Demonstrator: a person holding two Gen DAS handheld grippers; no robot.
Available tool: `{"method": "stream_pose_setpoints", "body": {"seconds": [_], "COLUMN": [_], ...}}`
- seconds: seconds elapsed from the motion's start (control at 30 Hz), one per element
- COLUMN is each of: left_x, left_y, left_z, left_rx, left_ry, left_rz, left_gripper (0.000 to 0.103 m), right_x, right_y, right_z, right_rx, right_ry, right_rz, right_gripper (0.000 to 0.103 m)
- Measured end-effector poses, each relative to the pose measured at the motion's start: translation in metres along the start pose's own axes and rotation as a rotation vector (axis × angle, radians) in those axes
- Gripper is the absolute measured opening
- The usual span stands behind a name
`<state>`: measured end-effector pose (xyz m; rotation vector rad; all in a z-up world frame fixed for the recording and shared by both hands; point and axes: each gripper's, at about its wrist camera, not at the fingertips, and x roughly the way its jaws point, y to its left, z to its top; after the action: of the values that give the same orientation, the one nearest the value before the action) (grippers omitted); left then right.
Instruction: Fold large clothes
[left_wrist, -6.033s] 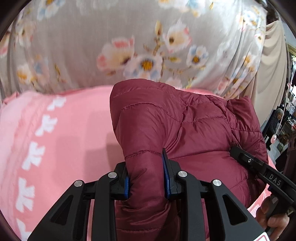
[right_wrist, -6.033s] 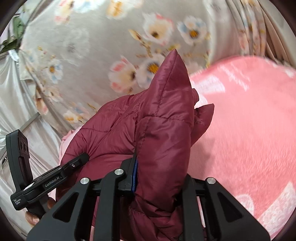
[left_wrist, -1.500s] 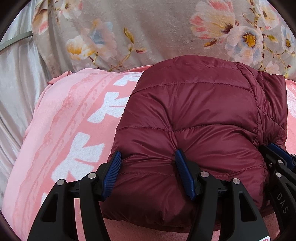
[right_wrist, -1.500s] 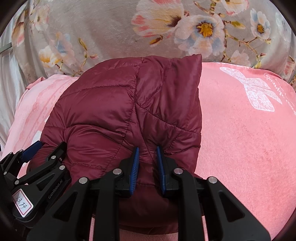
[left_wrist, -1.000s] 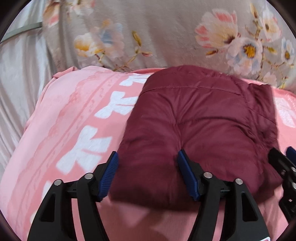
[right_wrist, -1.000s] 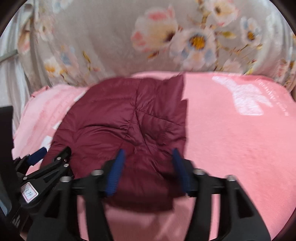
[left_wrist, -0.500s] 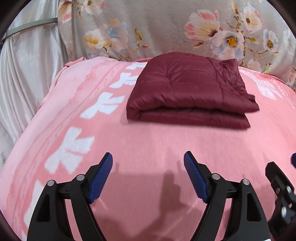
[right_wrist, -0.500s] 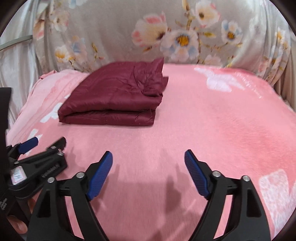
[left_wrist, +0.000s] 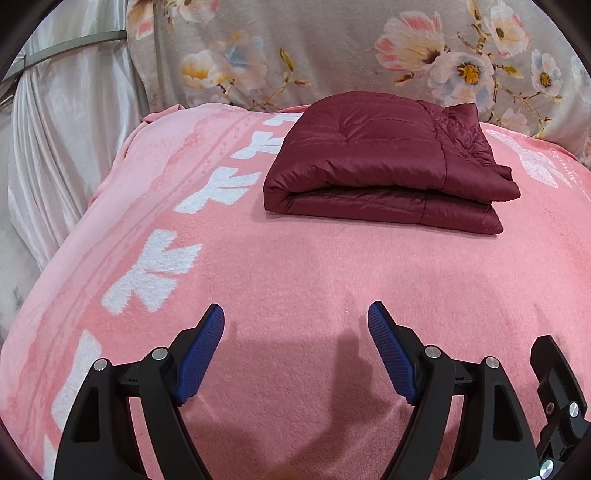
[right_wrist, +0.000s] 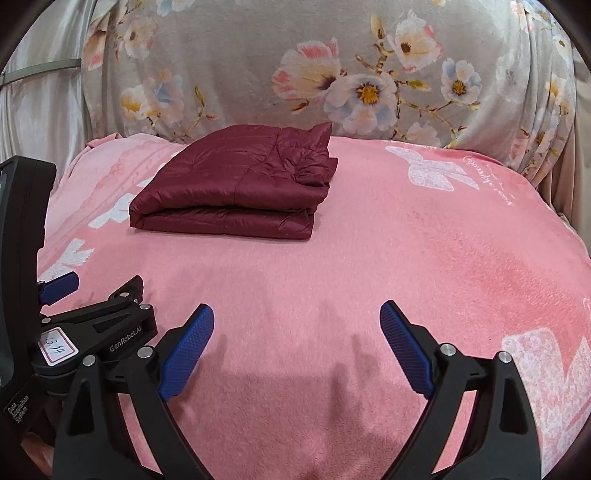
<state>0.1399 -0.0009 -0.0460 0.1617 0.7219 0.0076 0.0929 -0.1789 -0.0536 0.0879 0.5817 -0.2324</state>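
Observation:
A dark red quilted jacket (left_wrist: 384, 162) lies folded into a flat rectangular bundle at the far side of the pink blanket (left_wrist: 295, 280); it also shows in the right wrist view (right_wrist: 240, 188). My left gripper (left_wrist: 295, 314) is open and empty, held back over the near part of the blanket, well clear of the jacket. My right gripper (right_wrist: 297, 314) is open and empty too, beside the left one. The left gripper's body (right_wrist: 92, 332) shows at the left of the right wrist view.
The pink blanket (right_wrist: 369, 258) with white bow patterns covers the whole surface. A grey floral cloth (left_wrist: 332, 55) hangs behind it. A pale satin curtain (left_wrist: 55, 129) hangs at the left. The blanket drops off at its left and right edges.
Both grippers let go of the jacket and opened, then drew back toward me. The folded jacket now lies alone at the far side of the blanket.

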Motion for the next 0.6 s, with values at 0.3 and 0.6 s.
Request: {"method": "stream_pose_setpoints", "body": {"seconds": [0.3, 0.6], "left_x": [0.0023, -0.0001], "left_y": [-0.0031, -0.0035], "left_z": [-0.0003, -0.0004], "left_rx": [0.012, 0.010], "left_ry": [0.008, -0.003], "left_rz": [0.015, 0.020], "left_gripper": [0.076, 0.076], "right_x": [0.0034, 0.0037], "right_y": [-0.0010, -0.0021], "right_z": [-0.0009, -0.0004], "right_rx": [0.009, 0.007], "right_ry": [0.020, 0.017], "right_rz": [-0.002, -0.002], "right_gripper": [0.089, 0.089]}}
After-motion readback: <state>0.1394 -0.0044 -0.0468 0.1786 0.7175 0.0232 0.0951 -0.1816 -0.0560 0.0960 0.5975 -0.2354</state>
